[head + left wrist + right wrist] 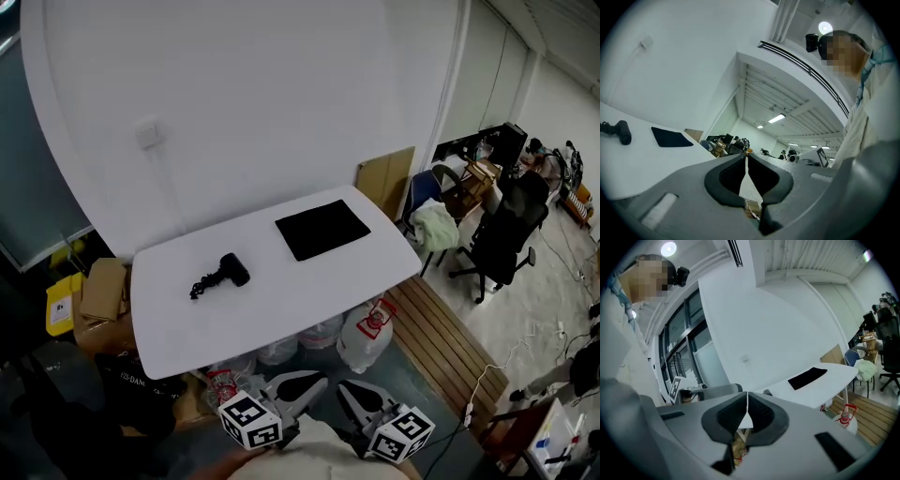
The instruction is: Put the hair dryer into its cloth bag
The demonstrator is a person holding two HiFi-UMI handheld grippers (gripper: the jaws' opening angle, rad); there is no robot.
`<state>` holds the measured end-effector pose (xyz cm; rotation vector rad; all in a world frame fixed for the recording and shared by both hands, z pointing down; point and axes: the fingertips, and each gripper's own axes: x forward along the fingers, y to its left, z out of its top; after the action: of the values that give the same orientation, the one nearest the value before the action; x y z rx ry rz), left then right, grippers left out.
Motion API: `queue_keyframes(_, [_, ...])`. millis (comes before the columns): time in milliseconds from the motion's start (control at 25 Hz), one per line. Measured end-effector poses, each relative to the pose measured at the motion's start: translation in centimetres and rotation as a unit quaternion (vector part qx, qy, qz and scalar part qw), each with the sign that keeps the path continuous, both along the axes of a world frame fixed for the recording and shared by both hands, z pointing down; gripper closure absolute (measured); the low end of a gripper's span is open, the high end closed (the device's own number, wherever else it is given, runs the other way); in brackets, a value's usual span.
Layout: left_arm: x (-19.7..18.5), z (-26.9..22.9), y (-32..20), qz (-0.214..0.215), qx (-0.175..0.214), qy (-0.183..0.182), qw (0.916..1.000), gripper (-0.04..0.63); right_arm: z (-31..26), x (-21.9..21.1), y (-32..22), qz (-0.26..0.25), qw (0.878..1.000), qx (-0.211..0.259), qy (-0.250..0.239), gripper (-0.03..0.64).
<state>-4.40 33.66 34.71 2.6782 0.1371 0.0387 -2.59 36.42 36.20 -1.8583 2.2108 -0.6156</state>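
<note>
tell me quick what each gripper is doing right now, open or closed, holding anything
left gripper: closed, holding nothing.
right gripper: closed, holding nothing.

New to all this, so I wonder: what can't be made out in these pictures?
Hair dryer: head view, too small and dark to tell cord from body.
Cloth bag: every view, too small to find its opening.
Bottles: head view, half hidden by the table.

No legible text — anywhere (too blurred)
</note>
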Motion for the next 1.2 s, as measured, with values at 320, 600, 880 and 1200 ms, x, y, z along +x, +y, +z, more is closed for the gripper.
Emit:
queue_keyframes(320, [4.6, 0.6, -4.8, -0.015, -0.010, 0.010, 0.9998, 0.584, 0.3, 3.8, -3.0, -0.009, 1.000, -0.006, 0.024, 0.598])
queue_keyframes(600, [7.7, 1.3, -11.9, -0.024, -0.023, 0.018, 0.9993, 0.584, 1.4, 7.6, -9.7, -0.008, 0.999, -0.026, 0.021, 0.598])
queue_keyframes(880, [8.7, 2.3, -22.4, -0.057, -0.028, 0.017, 0.9978, 0.584, 2.5, 9.3, -19.9, -0.045, 0.997, -0.056, 0.041, 0.598])
queue_keyframes(1200, [7.1, 3.8, -32.3, -0.083, -0.032, 0.009, 0.9960, 0.584, 4.0, 11.4, -30.5, -0.055, 0.988, -0.095, 0.113, 0.597])
